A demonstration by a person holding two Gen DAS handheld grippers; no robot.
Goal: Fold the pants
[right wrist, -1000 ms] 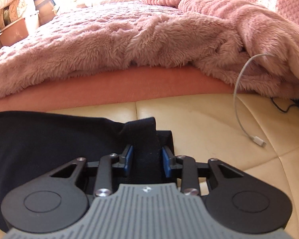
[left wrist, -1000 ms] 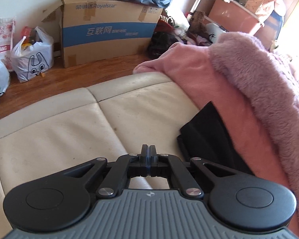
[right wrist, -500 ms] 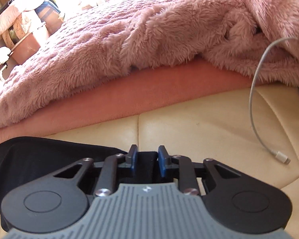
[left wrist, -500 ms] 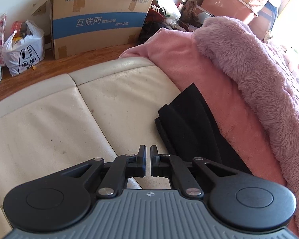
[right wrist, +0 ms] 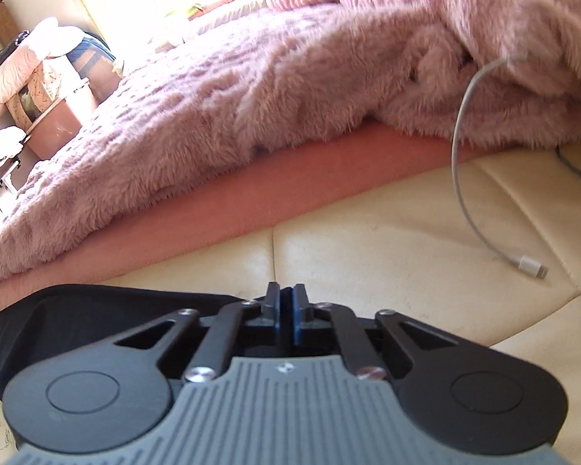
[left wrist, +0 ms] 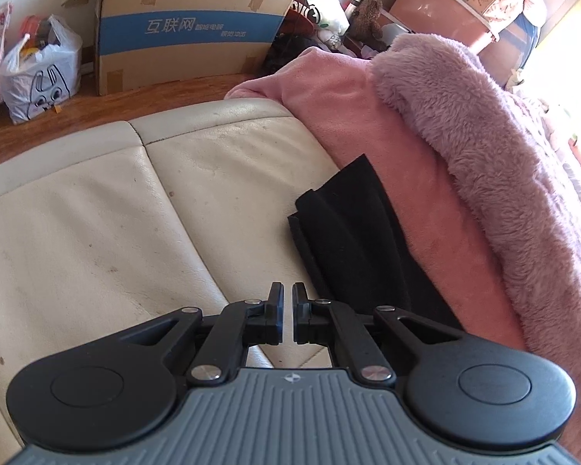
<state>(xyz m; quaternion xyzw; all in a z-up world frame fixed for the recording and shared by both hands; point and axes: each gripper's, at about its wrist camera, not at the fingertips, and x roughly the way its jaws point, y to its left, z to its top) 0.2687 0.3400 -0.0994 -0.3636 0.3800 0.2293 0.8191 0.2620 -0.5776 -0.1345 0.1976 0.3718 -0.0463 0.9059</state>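
Observation:
The black pants [left wrist: 352, 232] lie folded on the cream leather sofa [left wrist: 135, 213], their far edge against the pink blanket. My left gripper [left wrist: 286, 298] hangs above the sofa just left of the pants, its jaws a small gap apart and empty. In the right wrist view the pants [right wrist: 77, 317] lie low at the left, partly under the tool. My right gripper [right wrist: 286, 298] is above their edge, jaws nearly together with nothing between them.
A fluffy pink blanket [right wrist: 251, 89] over a smooth pink one [left wrist: 348, 116] borders the sofa. A white charging cable [right wrist: 464, 201] lies on the cushion at right. A cardboard box [left wrist: 189, 27] and plastic bags [left wrist: 38, 73] stand on the wooden floor.
My right gripper let go of the pants fold, lifted and closed almost fully. My left gripper opened slightly and drew back, showing more of the folded pants.

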